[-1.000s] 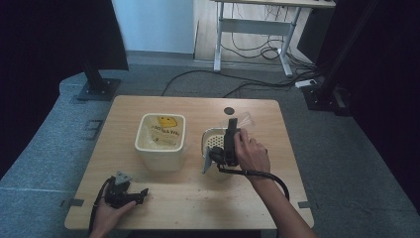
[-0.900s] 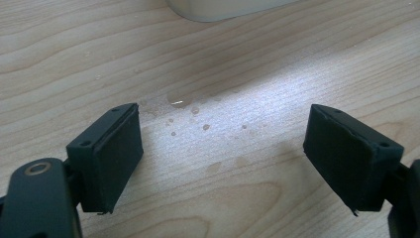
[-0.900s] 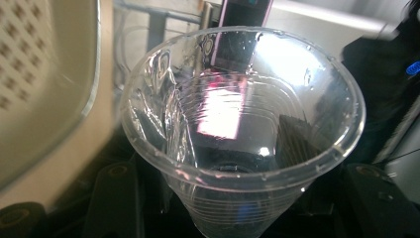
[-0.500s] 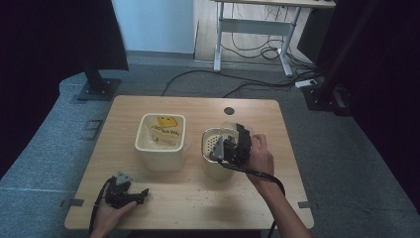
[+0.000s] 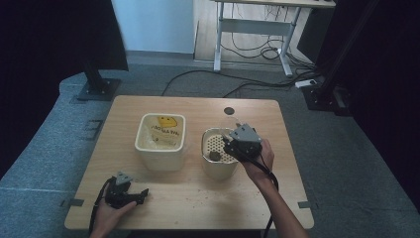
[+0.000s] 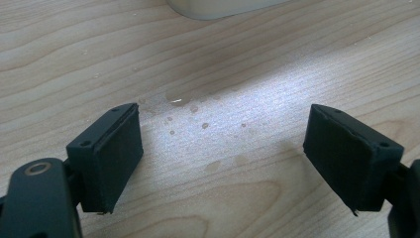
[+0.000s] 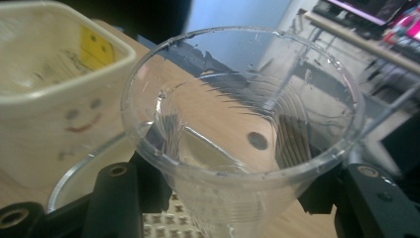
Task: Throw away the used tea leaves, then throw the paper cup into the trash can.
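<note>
Item 1: right gripper [image 5: 232,144]. In the high view it is sitting right of the table's centre, over the 3 o'clock rim of the round container [image 5: 218,161], with a hand [image 5: 257,158] behind it. In the right gripper view its two black jaws are standing on either side of a clear plastic cup [image 7: 242,134] and pressing against the ribbed lower wall; the jaws are closed onto that cup as far as the cup allows. The cup is tilting, its open mouth facing the camera. Whether it is holding anything cannot be told.

Item 2: round container. It is standing right of the table's centre, a perforated insert [image 5: 218,145] lying inside, with a small dark lump [image 5: 215,155] resting on the insert toward 6 o'clock.

Item 3: square cream tub [image 5: 161,141]. It is standing just beside the round container, at its 9 o'clock, and is carrying a yellow smiley-face label [image 5: 166,122] inside. In the right gripper view it is showing at 10 o'clock of the cup.

Item 4: left gripper [image 5: 141,192]. It is resting on the wooden table [image 5: 198,198] near the 7 o'clock corner, held by a hand [image 5: 111,213]. In the left gripper view its jaws are gaping wide with nothing between them, only bare wood with a few small drops [image 6: 198,116].
</note>
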Demonstrator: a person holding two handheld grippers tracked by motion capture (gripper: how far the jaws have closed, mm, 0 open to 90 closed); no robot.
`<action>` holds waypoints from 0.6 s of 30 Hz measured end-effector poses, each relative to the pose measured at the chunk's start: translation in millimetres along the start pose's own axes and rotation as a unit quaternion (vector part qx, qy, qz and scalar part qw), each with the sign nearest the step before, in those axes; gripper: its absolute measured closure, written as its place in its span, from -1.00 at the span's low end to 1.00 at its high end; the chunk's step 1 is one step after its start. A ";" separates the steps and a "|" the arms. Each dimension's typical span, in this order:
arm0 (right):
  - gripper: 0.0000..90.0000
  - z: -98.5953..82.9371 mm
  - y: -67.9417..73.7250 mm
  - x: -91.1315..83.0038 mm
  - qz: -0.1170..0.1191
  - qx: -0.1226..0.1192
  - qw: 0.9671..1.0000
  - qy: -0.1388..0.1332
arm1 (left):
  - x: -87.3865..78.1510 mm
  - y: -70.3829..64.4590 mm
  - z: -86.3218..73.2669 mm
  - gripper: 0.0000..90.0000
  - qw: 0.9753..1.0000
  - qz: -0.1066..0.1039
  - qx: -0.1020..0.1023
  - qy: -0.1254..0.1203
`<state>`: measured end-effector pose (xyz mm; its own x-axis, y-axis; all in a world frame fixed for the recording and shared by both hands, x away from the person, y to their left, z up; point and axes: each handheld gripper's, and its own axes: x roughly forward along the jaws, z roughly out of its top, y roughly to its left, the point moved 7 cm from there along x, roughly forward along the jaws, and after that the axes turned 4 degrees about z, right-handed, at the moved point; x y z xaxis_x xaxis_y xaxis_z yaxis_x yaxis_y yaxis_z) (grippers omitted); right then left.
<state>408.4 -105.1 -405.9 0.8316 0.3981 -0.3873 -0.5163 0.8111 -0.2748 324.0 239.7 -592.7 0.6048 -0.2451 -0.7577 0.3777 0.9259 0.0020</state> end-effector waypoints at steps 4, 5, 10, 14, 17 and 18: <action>-0.04 -0.1 -0.9 0.5 0.014 0.025 1.000 -0.006 | -0.2 0.0 -0.2 -0.66 1.000 -0.001 0.000 0.000; -0.04 0.3 -1.0 0.5 0.018 0.031 0.999 -0.009 | -0.3 0.0 -0.2 -0.66 1.000 -0.001 0.000 0.000; -0.04 4.2 -0.9 0.0 0.030 0.054 0.998 -0.022 | -0.7 0.3 -0.7 -0.66 1.000 -0.001 0.000 0.000; -0.05 9.8 1.0 0.0 0.034 0.069 0.996 -0.034 | -1.6 0.7 -1.7 -0.66 1.000 0.000 -0.001 0.000; -0.05 15.2 4.2 1.1 0.045 0.080 0.995 -0.043 | -1.6 1.4 -1.2 -0.66 1.000 -0.001 -0.004 0.000; -0.05 16.9 5.5 1.9 0.048 0.081 0.995 -0.045 | -1.4 1.7 -1.1 -0.66 1.000 -0.001 -0.004 0.000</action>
<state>410.5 -92.6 -393.3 0.7985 0.5077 -0.3234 -0.5605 0.8231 -0.0917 323.1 241.9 -592.4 0.6039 -0.2474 -0.7577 0.3737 0.9275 -0.0050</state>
